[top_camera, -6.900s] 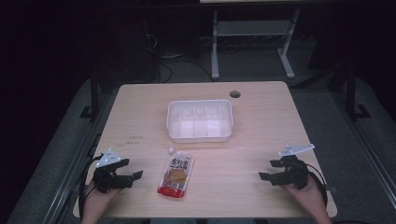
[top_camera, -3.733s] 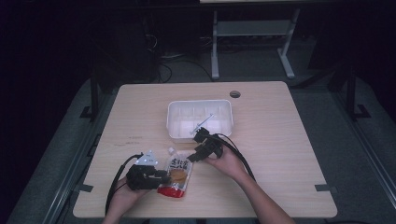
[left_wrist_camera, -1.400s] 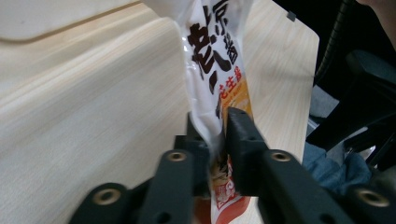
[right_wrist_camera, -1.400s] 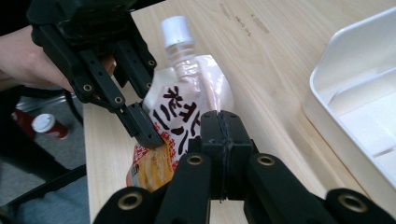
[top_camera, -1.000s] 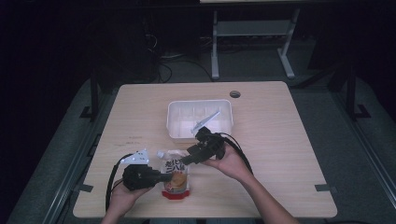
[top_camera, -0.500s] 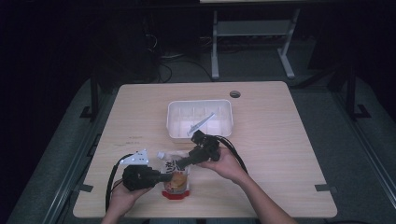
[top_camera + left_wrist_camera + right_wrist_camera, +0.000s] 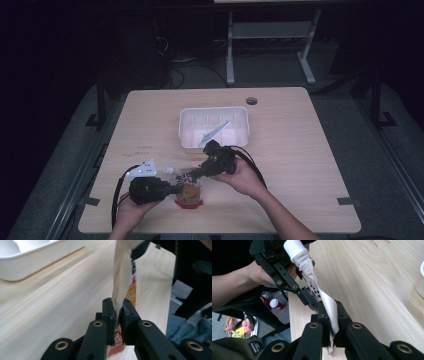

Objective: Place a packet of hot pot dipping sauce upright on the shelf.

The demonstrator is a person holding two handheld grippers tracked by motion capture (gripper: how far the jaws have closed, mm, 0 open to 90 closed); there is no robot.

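Tabletop pouch (image 7: 189, 189) now between both grippers

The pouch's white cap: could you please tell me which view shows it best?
The right gripper view: the cap sits large and sharp at the top of the pouch, which the right gripper pinches. In the high view it is a tiny white speck. The left gripper view shows the pouch's side clamped by the left gripper.

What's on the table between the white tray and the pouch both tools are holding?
Nothing: in the high view, only bare wood separates the white tray from the pouch. The right tool reaches across above that stretch; the left tool clamps the pouch too.
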